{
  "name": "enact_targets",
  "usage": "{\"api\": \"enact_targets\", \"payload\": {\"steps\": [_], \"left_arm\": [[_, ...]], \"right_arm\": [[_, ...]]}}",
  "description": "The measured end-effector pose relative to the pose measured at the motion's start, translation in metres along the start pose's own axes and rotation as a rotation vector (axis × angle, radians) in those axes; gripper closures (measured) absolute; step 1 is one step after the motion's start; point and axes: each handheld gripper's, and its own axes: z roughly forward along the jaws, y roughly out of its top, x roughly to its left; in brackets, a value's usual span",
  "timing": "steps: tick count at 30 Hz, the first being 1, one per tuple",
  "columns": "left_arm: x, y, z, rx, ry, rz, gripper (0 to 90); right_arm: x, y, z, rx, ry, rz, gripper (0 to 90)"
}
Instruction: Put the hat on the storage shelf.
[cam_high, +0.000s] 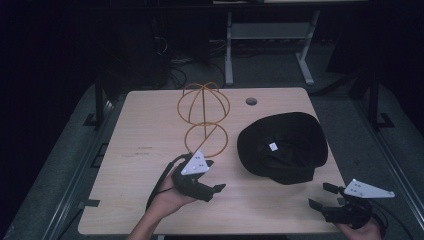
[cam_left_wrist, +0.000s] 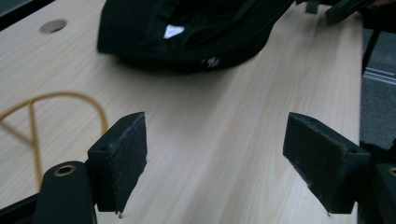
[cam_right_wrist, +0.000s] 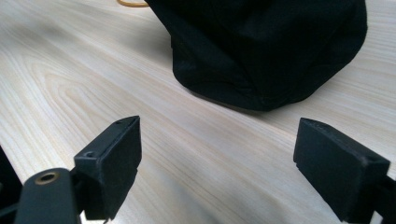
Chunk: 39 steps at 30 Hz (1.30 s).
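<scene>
A black cap (cam_high: 282, 145) lies upside down on the right half of the wooden table (cam_high: 140, 150), a white label showing inside it. A gold wire stand (cam_high: 204, 117), a dome above a ring base, rises at the table's middle. My left gripper (cam_high: 214, 176) hovers just in front of the stand's base, open and holding nothing. In the left gripper view its jaws stand wide apart (cam_left_wrist: 222, 161), facing the cap (cam_left_wrist: 187, 32), with the wire ring (cam_left_wrist: 70, 95) at the left. My right gripper (cam_high: 321, 196) is open at the front right corner, and the cap (cam_right_wrist: 266, 46) sits just beyond its empty jaws (cam_right_wrist: 238, 172).
A round cable hole (cam_high: 251, 101) sits near the table's far edge. Bare wood stretches across the table's left side and front. Beyond the table are dark floor, cables and a grey desk frame (cam_high: 270, 45). The table's right edge runs close to my right gripper.
</scene>
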Motion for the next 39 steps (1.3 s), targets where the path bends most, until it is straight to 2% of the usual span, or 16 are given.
{"api": "enact_targets", "payload": {"steps": [9, 19, 26, 28, 32, 34, 35, 36, 38, 39], "left_arm": [[-0.010, 0.029, 0.022, 0.012, -0.061, 0.053, 21.7], [-0.021, 0.057, 0.047, 0.025, -0.098, 0.109, 22.7], [-0.024, 0.075, 0.072, 0.062, -0.127, 0.142, 23.9], [-0.026, 0.076, 0.076, 0.065, -0.131, 0.141, 23.9], [-0.029, 0.078, 0.092, 0.117, -0.126, 0.183, 26.4], [-0.029, 0.077, 0.097, 0.128, -0.127, 0.180, 31.9], [-0.029, 0.077, 0.100, 0.130, -0.125, 0.178, 31.9], [-0.029, 0.076, 0.104, 0.148, -0.121, 0.190, 36.6], [-0.029, 0.075, 0.107, 0.155, -0.119, 0.196, 38.7], [-0.030, 0.075, 0.109, 0.167, -0.106, 0.205, 40.5]], "right_arm": [[0.001, 0.001, 0.001, 0.002, 0.009, -0.003, 14.8], [0.001, 0.001, 0.002, 0.000, 0.014, -0.007, 14.7], [0.001, 0.002, 0.002, 0.002, 0.015, -0.005, 14.8], [0.001, 0.002, 0.002, 0.000, 0.016, -0.007, 14.7], [0.000, 0.002, 0.002, 0.001, 0.014, -0.004, 14.8], [-0.001, 0.002, 0.002, -0.003, 0.013, -0.002, 14.8], [-0.001, 0.002, 0.002, -0.003, 0.013, -0.002, 14.8], [-0.001, 0.002, 0.002, -0.005, 0.012, 0.000, 14.7], [-0.001, 0.002, 0.002, -0.006, 0.011, 0.001, 14.8], [-0.002, 0.002, 0.002, -0.007, 0.011, 0.003, 14.7]]}}
